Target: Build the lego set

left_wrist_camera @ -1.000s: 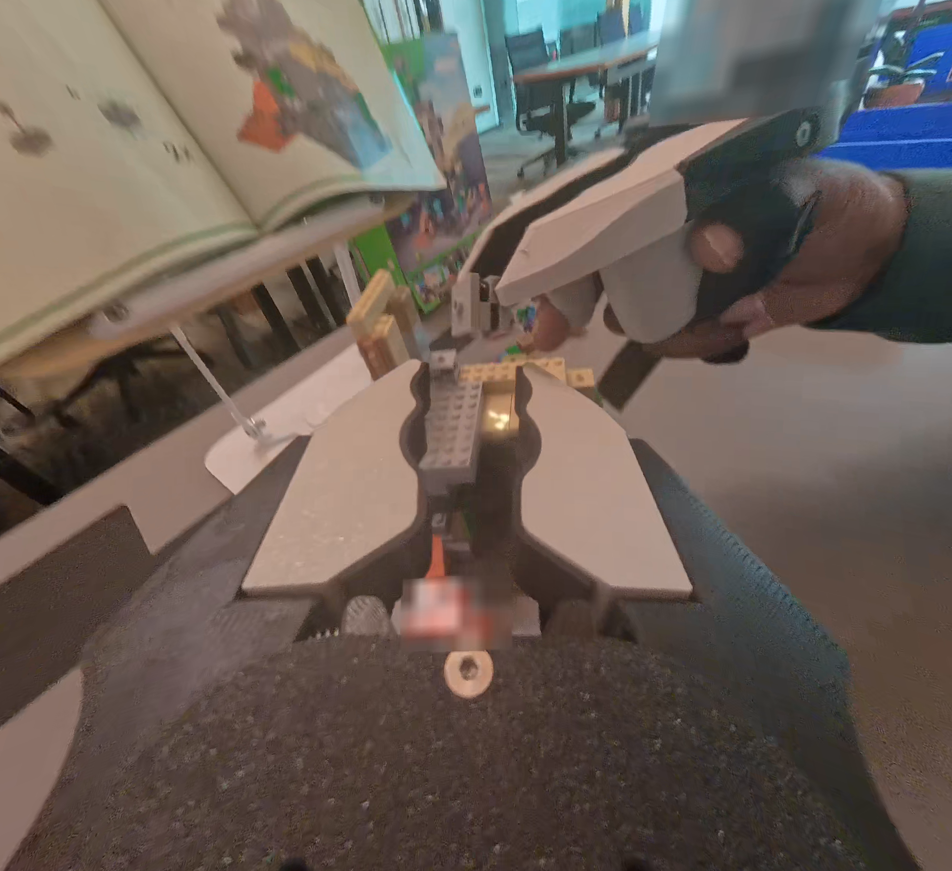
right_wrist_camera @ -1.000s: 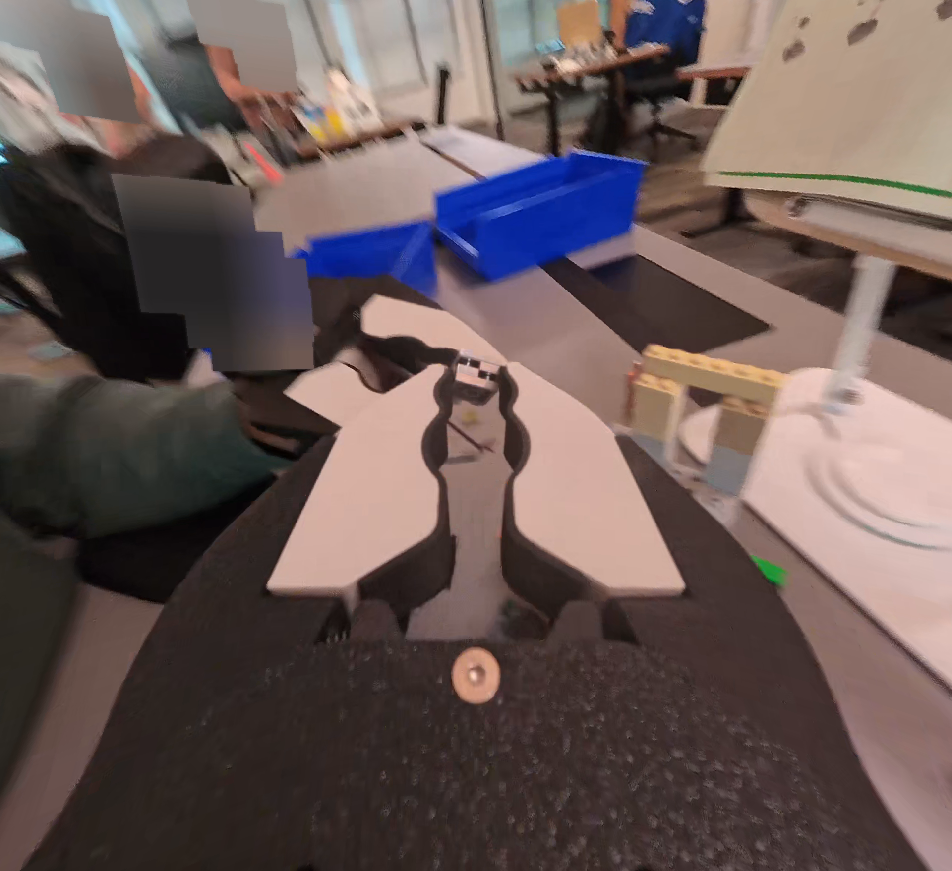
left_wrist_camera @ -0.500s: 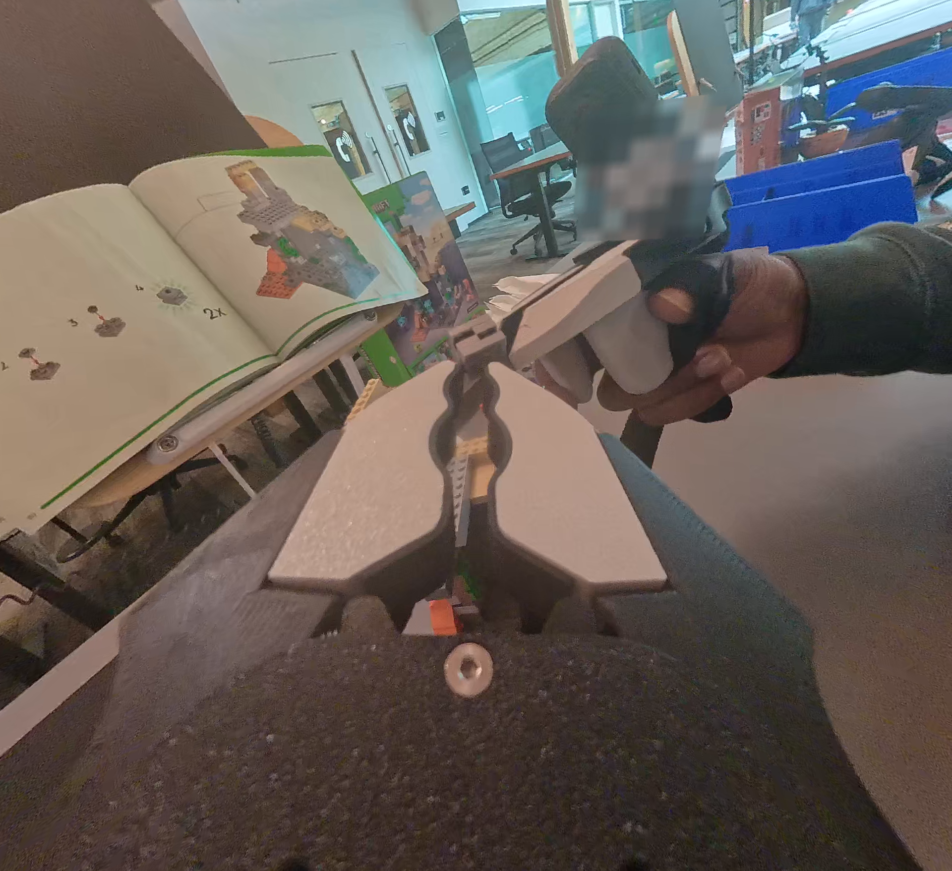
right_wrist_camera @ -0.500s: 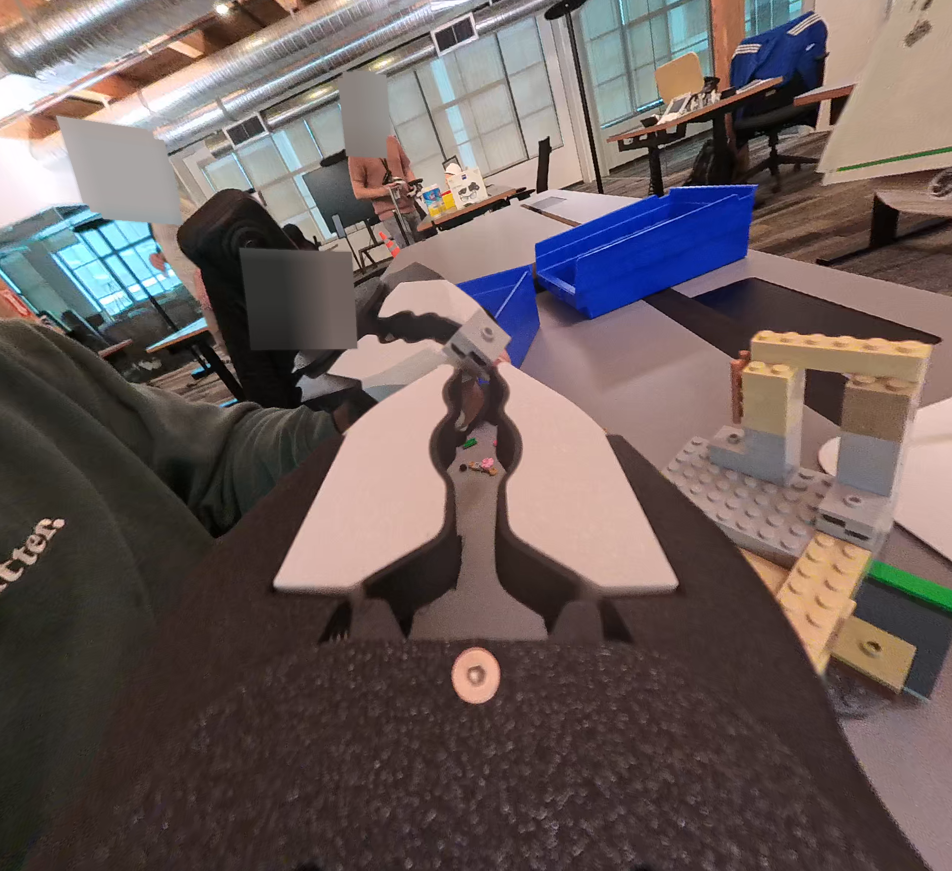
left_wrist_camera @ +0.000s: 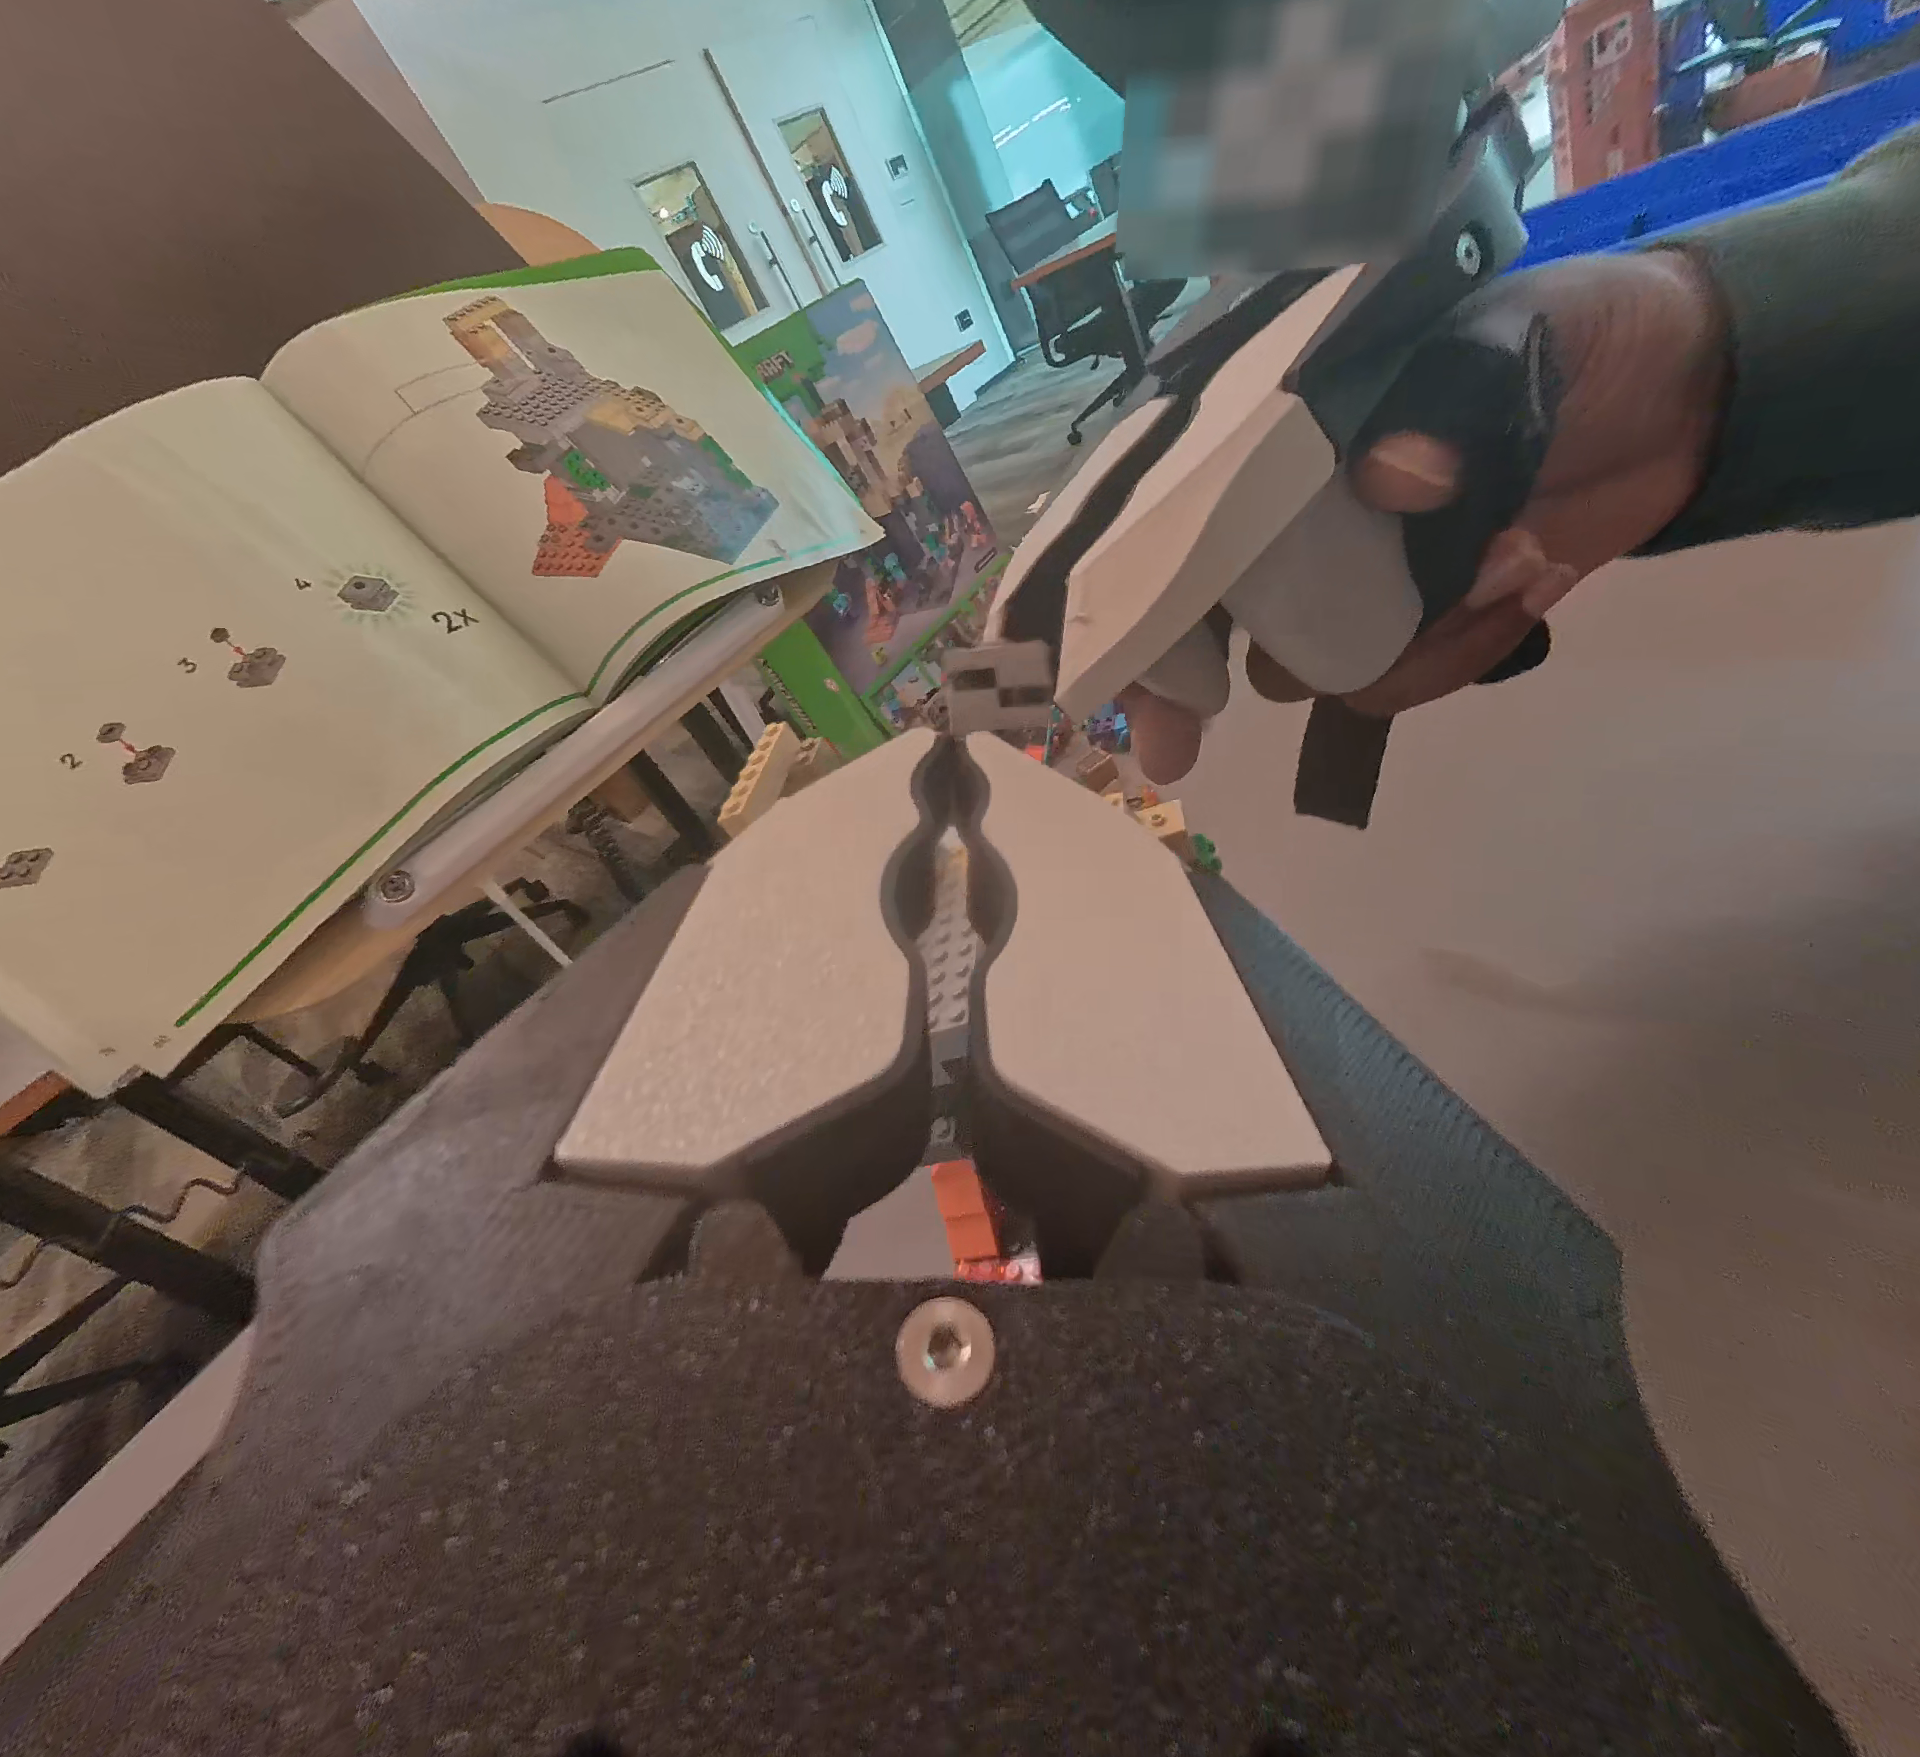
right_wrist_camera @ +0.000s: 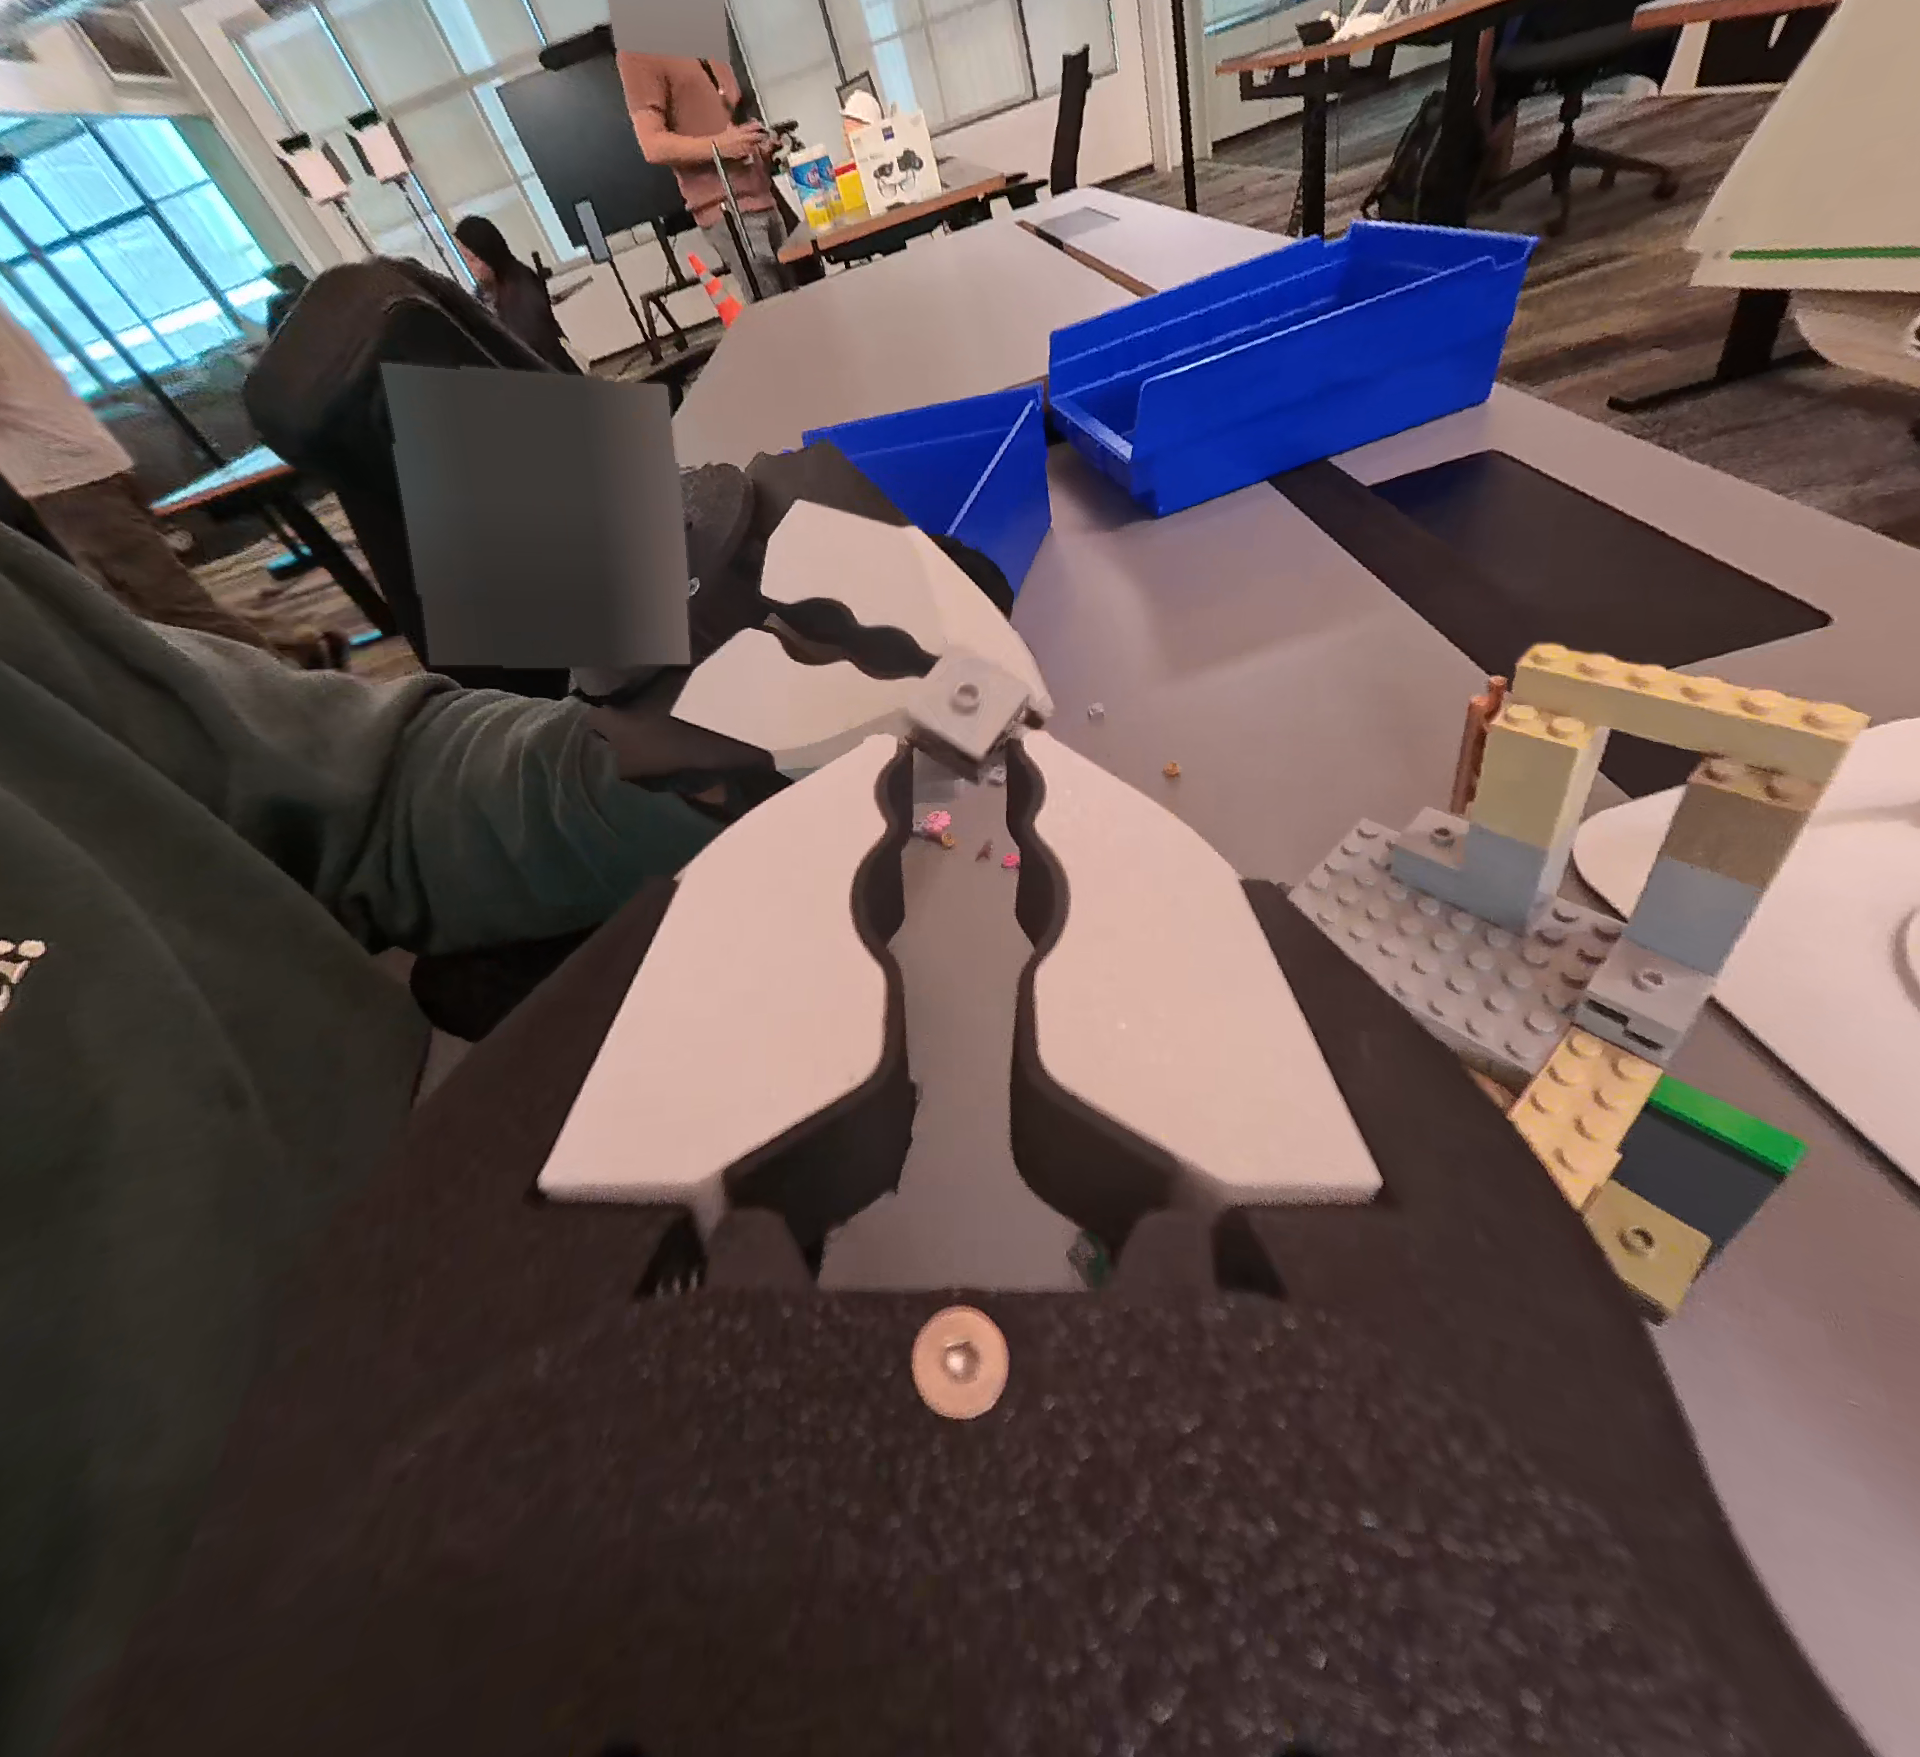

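The left tool (left_wrist_camera: 951, 751) is pinched almost fully together, its tips meeting just under a small grey brick (left_wrist_camera: 997, 674); in the left wrist view a tiny dark piece sits right at those tips, too small to tell whether it is gripped. The right tool (right_wrist_camera: 961, 751) clamps that same grey brick (right_wrist_camera: 971, 710) at its tip — its jaws stand narrow, with the brick's single stud facing up. In the right wrist view the left tool comes in from about 10 o'clock and touches the brick.

A person's right hand (left_wrist_camera: 1507, 502) wraps the right tool's handle at 2 o'clock in the left wrist view.

The partly built lego set (right_wrist_camera: 1621, 886) stands on the grey counter (right_wrist_camera: 1299, 627) at 3 o'clock of the right tool — a grey studded plate carrying a tan arch on pale blue and grey blocks, with tan and green plates joined at its near edge. Tiny loose pieces (right_wrist_camera: 961, 834) lie on the counter between the right tool's fingers.

An open instruction booklet (left_wrist_camera: 364, 585) rests on a stand at 9 o'clock in the left wrist view. Two blue bins (right_wrist_camera: 1278, 357) sit on the counter well behind the build, toward 12 o'clock.
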`<state>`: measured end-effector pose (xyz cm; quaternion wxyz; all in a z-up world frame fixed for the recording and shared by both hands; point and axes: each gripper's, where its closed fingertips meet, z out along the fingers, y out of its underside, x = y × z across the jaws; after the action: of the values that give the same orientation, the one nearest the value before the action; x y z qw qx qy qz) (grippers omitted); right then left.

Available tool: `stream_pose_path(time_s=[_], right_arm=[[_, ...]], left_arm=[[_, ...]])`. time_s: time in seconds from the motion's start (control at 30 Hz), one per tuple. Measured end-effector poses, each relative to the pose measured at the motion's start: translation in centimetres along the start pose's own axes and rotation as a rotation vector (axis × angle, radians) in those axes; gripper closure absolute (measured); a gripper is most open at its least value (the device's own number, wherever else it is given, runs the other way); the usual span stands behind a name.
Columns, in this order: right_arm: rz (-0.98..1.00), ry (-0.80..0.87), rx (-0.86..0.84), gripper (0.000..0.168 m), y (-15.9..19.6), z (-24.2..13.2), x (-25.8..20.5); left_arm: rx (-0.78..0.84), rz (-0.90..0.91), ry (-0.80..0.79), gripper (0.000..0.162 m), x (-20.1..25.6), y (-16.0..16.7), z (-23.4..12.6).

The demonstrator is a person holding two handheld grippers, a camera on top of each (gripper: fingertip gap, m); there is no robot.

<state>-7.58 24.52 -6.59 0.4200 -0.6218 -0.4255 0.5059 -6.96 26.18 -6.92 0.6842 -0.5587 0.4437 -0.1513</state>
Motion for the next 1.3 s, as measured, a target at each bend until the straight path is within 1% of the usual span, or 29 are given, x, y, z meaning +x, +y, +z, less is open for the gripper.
stream_pose_path(time_s=[0.13, 0.17, 0.3, 0.37, 0.43, 0.53, 0.63, 0.73, 0.97, 1.3], right_arm=[[0.024, 0.036, -0.03, 0.151, 0.3, 0.1, 0.3], [0.024, 0.047, -0.036, 0.155, 0.4, 0.1, 0.5], [0.025, 0.082, -0.055, 0.156, 0.9, -0.1, 1.2], [-0.008, 0.12, -0.084, 0.157, 0.9, -0.4, 2.2], [-0.076, 0.173, -0.143, 0.157, 0.9, -0.9, 3.9], [-0.191, 0.235, -0.288, 0.157, 1.5, -1.5, 7.4], [-0.226, 0.236, -0.424, 0.157, 2.6, -1.8, 10.6], [-0.247, 0.23, -0.504, 0.157, 3.3, -1.8, 12.4], [-0.262, 0.191, -0.59, 0.157, 4.5, -1.5, 13.3], [-0.225, 0.196, -0.654, 0.157, 4.8, -2.0, 13.8]], left_arm=[[-0.025, 0.043, -0.01, 0.162, 0.4, 0.5, 0.3], [-0.029, 0.033, -0.005, 0.162, 0.4, 0.5, 0.3], [-0.057, 0.006, 0.007, 0.162, 0.6, 1.2, 0.7], [-0.077, -0.022, 0.004, 0.158, 0.4, 1.8, 0.9], [-0.094, -0.057, 0.004, 0.156, 0.1, 2.4, 0.8], [-0.124, -0.092, -0.017, 0.155, -0.8, 3.3, 0.7], [-0.145, -0.126, -0.028, 0.154, -1.5, 4.2, 0.4], [-0.165, -0.136, -0.036, 0.154, -1.9, 5.1, 0.4], [-0.195, -0.159, -0.023, 0.153, -1.8, 6.4, 0.8], [-0.199, -0.164, -0.014, 0.153, -1.5, 6.4, 0.9]])
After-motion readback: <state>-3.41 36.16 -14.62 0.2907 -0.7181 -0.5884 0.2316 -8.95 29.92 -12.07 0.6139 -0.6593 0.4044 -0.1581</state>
